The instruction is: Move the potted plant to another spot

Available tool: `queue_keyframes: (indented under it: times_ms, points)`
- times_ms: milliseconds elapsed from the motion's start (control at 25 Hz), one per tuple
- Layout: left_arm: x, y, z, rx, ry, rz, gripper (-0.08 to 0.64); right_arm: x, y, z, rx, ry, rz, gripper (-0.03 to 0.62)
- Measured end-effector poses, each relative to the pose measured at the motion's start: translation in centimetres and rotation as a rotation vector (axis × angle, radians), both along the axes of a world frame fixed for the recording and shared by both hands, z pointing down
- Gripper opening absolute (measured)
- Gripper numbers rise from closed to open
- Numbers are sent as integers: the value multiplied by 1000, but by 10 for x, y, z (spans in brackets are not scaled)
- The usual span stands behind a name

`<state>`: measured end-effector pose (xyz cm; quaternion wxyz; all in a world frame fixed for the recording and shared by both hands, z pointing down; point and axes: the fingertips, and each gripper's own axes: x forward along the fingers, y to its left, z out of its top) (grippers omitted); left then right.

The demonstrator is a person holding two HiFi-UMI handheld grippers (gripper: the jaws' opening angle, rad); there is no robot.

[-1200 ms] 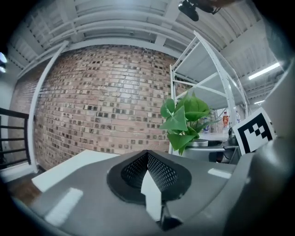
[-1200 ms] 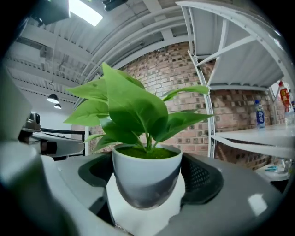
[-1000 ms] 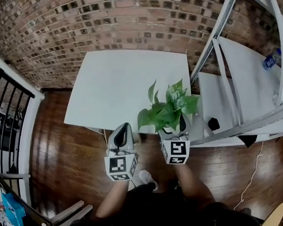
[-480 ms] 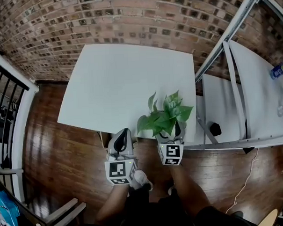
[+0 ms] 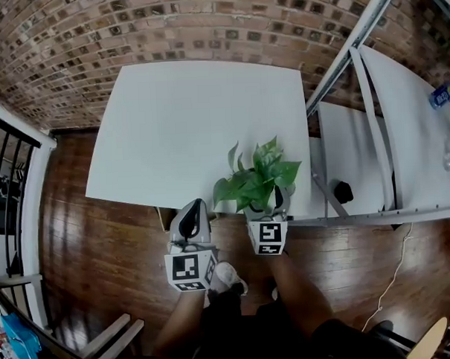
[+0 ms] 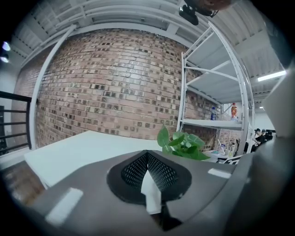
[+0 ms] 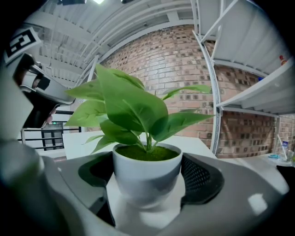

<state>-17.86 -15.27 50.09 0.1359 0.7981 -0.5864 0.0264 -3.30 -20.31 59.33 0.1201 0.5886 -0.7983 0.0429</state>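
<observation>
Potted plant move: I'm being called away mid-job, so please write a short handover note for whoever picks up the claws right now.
Right claw: shut on the potted plant, gripping its white pot; plant upright.
Left claw: shut, empty, at the table's near edge.
Plant: over the near right edge of the white table, beside the metal shelf. Can't tell whether the pot rests on the top.
Done: plant gripped.
Left: set it down at the new spot, open the claw, back off.
</observation>
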Motion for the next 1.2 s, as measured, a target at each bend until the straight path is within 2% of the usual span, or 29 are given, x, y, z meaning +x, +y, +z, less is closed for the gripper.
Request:
queue_keyframes:
  times_ms: [400,480,520,720,880,960,1040,1120,1200]
  points:
    - [17,1,-4,2,10,27,17,2,0,12,-27,51,6,454]
    - [16,3,-7,6,7,26,17,3,1,14,-41,55,10,475]
    - [16,4,-8,8,8,25,17,3,2,14,-45,53,11,494]
    - [16,11,-8,1,7,31,17,9,21,8,-80,26,33,501]
    - [22,17,-14,-2,1,40,17,12,52,-32,-88,-29,49,491]
    - [27,20,-19,1,3,46,17,8,69,-60,-58,-44,31,430]
    - [34,25,-26,7,-2,52,17,5,82,-85,-19,-50,8,294]
    - [40,31,-32,10,-12,47,17,6,90,-106,10,-51,1,209]
    - [45,37,-38,12,-21,34,17,12,93,-125,35,-62,15,91]
